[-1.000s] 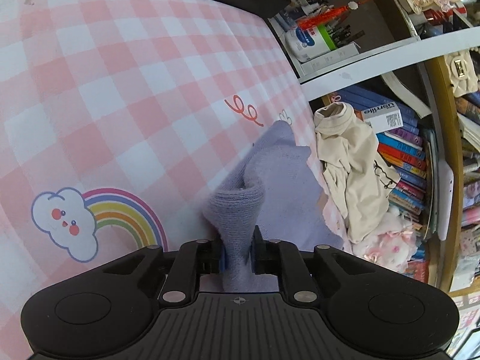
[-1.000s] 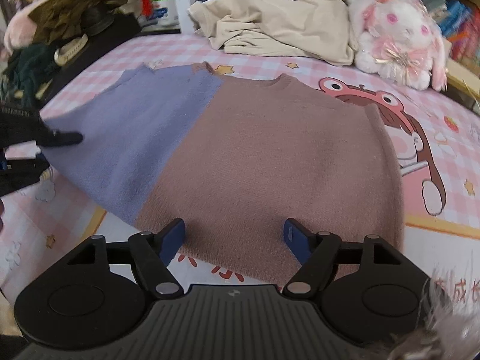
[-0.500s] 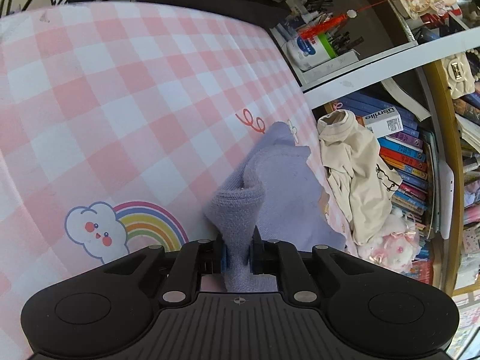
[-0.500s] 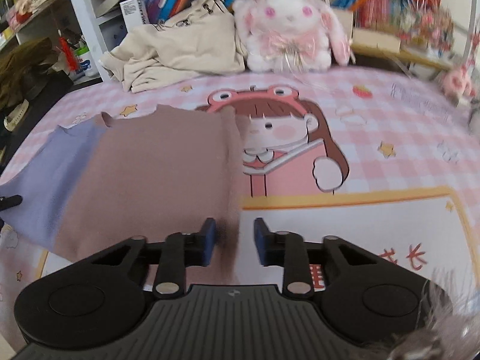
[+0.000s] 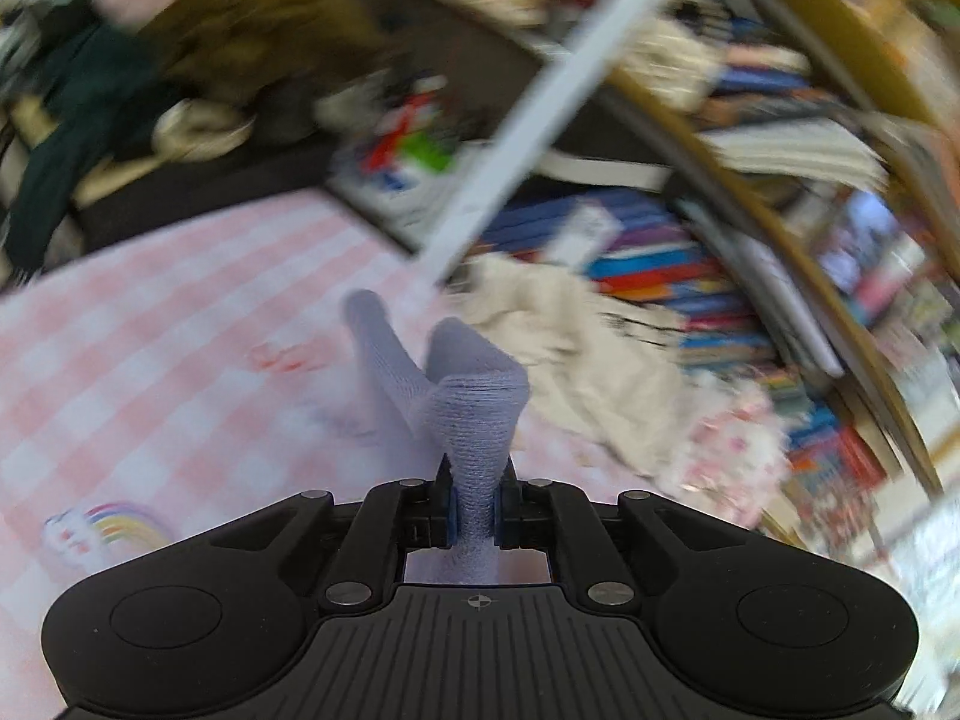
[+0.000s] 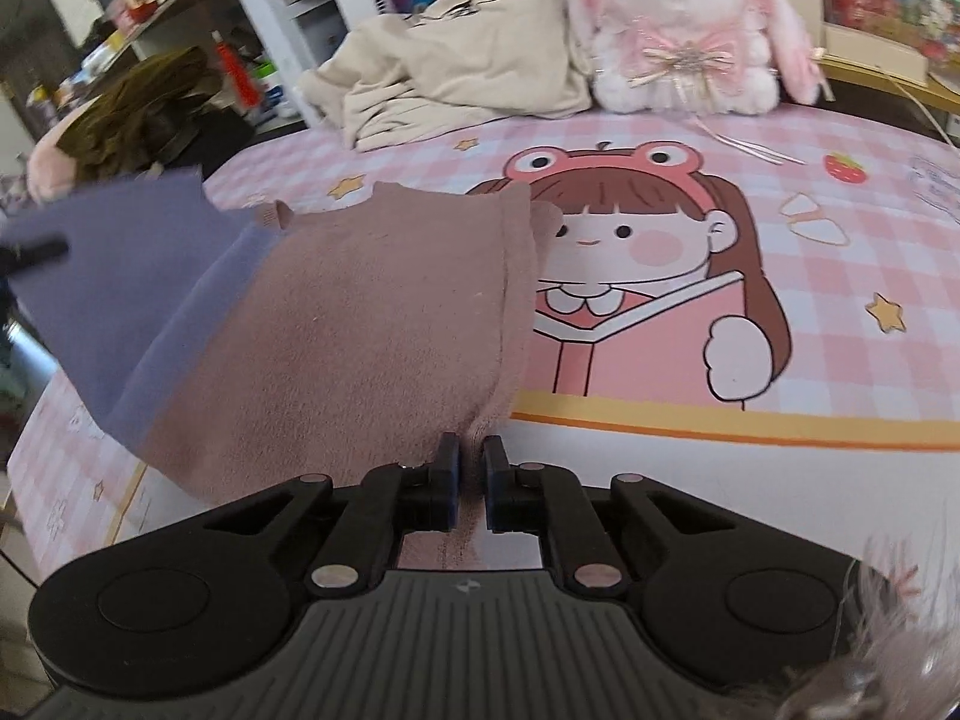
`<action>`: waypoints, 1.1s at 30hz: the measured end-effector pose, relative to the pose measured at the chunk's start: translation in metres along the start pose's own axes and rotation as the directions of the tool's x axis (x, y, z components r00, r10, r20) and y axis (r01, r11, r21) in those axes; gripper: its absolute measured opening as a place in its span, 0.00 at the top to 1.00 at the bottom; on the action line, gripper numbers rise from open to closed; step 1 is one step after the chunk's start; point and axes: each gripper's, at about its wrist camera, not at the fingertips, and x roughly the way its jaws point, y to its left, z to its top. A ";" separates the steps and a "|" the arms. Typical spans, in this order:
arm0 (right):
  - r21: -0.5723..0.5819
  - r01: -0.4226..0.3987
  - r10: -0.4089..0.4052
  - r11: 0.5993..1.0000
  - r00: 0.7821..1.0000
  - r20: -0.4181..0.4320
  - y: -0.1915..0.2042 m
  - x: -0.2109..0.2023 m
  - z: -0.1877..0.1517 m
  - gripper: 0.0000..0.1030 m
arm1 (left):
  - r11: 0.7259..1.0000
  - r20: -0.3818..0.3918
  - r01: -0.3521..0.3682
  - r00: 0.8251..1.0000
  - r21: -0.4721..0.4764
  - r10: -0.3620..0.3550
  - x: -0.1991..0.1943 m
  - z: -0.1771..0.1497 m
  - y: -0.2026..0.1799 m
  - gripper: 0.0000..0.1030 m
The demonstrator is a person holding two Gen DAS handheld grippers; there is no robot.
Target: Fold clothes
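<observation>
A two-colour knit sweater (image 6: 336, 324), dusty pink with a lavender left part (image 6: 132, 276), lies on the pink checked sheet (image 6: 840, 276). My right gripper (image 6: 470, 468) is shut on the sweater's pink bottom hem at its right corner. My left gripper (image 5: 474, 480) is shut on the lavender fabric (image 5: 474, 402) and holds it lifted off the sheet (image 5: 150, 372); that view is blurred by motion. In the right wrist view the lavender side hangs raised at the left.
A crumpled beige garment (image 6: 456, 72) and a white plush bunny (image 6: 678, 30) lie at the far edge of the bed. Bookshelves (image 5: 690, 276) stand behind. A dark heap of clothes (image 6: 144, 114) sits at the far left.
My left gripper has lifted the lavender side up off the sheet and swung quickly. My right gripper has shut tight on the pink hem corner.
</observation>
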 end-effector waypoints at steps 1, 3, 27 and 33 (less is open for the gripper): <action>-0.003 -0.013 0.013 1.000 1.000 -0.004 -0.002 0.001 0.001 0.92 | 0.999 0.007 0.016 1.000 0.041 -0.017 -0.002 -0.002 -0.018 0.92; -0.005 -0.038 0.038 0.999 0.999 -0.011 -0.005 0.002 0.002 0.92 | 0.992 0.008 0.054 0.998 0.117 -0.055 -0.005 -0.010 -0.053 0.92; 0.295 -0.418 0.433 0.859 0.901 0.018 -0.083 -0.039 0.032 0.39 | 0.956 -0.188 0.163 0.975 0.243 -0.118 -0.015 -0.102 -0.118 0.35; 0.449 -0.412 0.483 0.793 0.874 -0.052 -0.074 -0.006 0.048 0.31 | 0.961 -0.181 0.005 0.982 0.275 0.047 0.010 -0.105 -0.082 0.69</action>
